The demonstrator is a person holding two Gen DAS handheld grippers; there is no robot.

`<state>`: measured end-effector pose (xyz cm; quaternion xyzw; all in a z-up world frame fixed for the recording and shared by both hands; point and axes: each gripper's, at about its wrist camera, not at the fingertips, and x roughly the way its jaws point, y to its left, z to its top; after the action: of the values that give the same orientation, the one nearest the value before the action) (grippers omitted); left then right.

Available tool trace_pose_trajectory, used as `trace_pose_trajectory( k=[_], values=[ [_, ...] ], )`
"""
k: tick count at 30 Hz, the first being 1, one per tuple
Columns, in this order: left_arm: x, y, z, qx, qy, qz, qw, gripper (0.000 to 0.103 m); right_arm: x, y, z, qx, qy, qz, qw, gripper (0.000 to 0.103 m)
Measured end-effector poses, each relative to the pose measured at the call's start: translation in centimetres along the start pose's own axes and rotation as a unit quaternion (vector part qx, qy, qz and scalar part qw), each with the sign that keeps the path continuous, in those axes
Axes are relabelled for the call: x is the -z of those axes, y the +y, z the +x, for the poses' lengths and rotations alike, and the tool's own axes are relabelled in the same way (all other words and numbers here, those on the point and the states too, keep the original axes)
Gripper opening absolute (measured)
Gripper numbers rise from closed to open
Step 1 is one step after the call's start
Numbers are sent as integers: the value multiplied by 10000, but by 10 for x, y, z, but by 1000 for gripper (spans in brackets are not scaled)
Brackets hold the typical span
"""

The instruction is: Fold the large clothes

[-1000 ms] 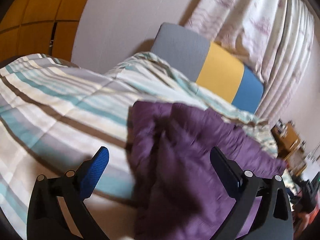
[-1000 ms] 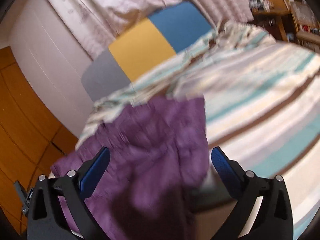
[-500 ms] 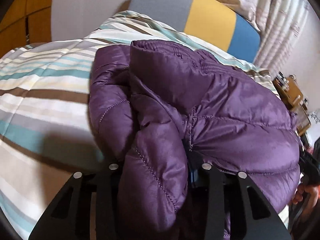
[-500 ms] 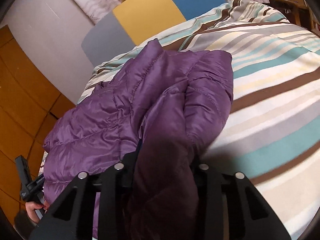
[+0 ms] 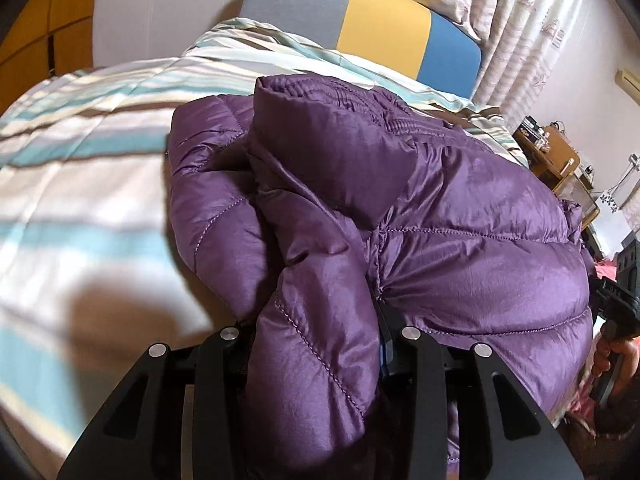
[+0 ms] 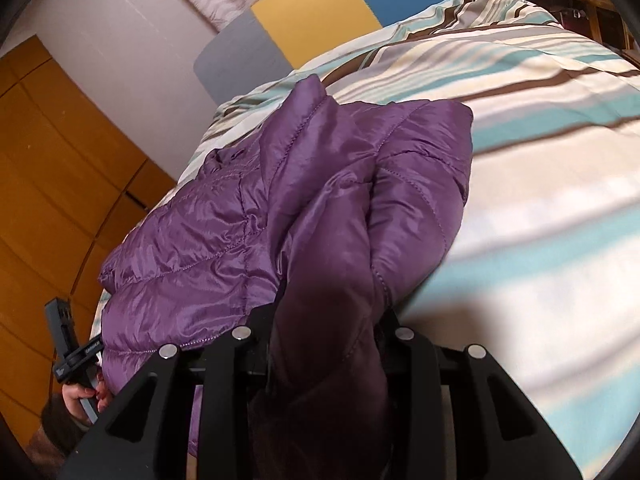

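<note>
A purple quilted puffer jacket (image 5: 440, 200) lies bunched on the striped duvet (image 5: 80, 160) of a bed. My left gripper (image 5: 316, 344) is shut on a thick fold at the jacket's left side, and the padding bulges up between the jaws and hides the pads. In the right wrist view the same jacket (image 6: 240, 232) spreads to the left. My right gripper (image 6: 324, 336) is shut on a fold at its right side. The duvet (image 6: 540, 160) stretches away to the right.
A grey, yellow and blue headboard cushion (image 5: 380, 28) stands behind the bed under pale curtains (image 5: 520, 20). A cluttered wooden shelf (image 5: 552, 156) is at the right, a wooden wardrobe (image 6: 60, 160) at the left. Each view shows the person's other hand (image 5: 612, 356) (image 6: 80, 394) on its handle.
A second ago both grippers hung open over the jacket. Both dropped onto it and shut on a fold, and they have kept that hold since.
</note>
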<state>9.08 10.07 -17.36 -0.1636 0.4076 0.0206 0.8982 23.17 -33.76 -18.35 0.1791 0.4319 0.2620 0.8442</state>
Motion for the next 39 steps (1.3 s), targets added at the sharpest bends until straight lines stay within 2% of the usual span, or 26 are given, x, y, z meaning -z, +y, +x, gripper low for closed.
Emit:
trace_pose_trajectory(
  k=[4,5,6,7,8,10,13,14,15,16,18,22,23,24,25,26,28,30,34,36,39],
  values=[
    [22,-9,-16,61,5,39,10000,39,14,-2,-18,14,96,-84,9999,31],
    [26,-10,-19,73,-3,70,9999,39,16,-3,-22,41,124,-108,9999,37],
    [28,-11,-22,57,-11,99,9999,42,16,-3,-25,86,163,-110,9998,42],
    [29,-11,-25,4,-5,115,9999,52,10,-3,-24,139,188,-94,9997,53],
    [30,-10,-28,-76,-12,110,9999,56,7,-5,-26,175,199,-76,9996,56],
    [29,-5,-39,-188,-108,70,9997,75,3,-7,-36,272,151,-95,9995,58],
    [25,1,-59,-216,-418,38,9989,77,-2,-6,-55,576,-97,-266,9979,71],
    [21,2,-65,-228,-552,70,9982,79,-8,-3,-59,637,-208,-341,9972,73],
    [17,1,-67,-252,-645,111,9975,87,-14,1,-59,651,-296,-413,9966,74],
    [11,-1,-66,-313,-729,185,9967,90,-13,6,-61,634,-332,-468,9963,74],
    [-4,-5,-55,-397,-707,326,9962,90,-24,16,-49,600,-346,-619,9957,75],
    [-23,-9,-19,-359,-405,346,9979,90,-33,28,-16,674,-126,-815,9943,76],
    [-27,-8,-10,-317,-286,246,9988,89,-35,29,-5,694,-81,-824,9942,69],
    [-26,-7,-8,-241,-246,175,9993,77,-34,29,0,722,-53,-847,9938,61],
    [-27,-9,-7,-124,-238,106,9996,66,-33,31,6,775,-43,-929,9926,40],
    [-26,-11,-9,-126,-255,94,9996,62,-32,34,8,766,-37,-981,9922,28],
    [-22,-18,-15,1,-256,118,9996,29,-27,39,5,710,-106,-1065,9917,21],
    [-19,-23,-26,-26,-358,93,9993,19,-23,47,-3,755,-205,-1159,9902,17],
    [-25,-28,-54,-66,-742,-27,9972,17,-32,64,-29,730,-600,-1286,9872,14],
    [-35,-26,-64,-21,-923,-217,9955,13,-40,69,-39,693,-771,-1287,9862,14],
    [-54,-23,-70,94,-1104,-527,9924,13,-53,75,-44,621,-939,-1218,9861,13]
  ],
)
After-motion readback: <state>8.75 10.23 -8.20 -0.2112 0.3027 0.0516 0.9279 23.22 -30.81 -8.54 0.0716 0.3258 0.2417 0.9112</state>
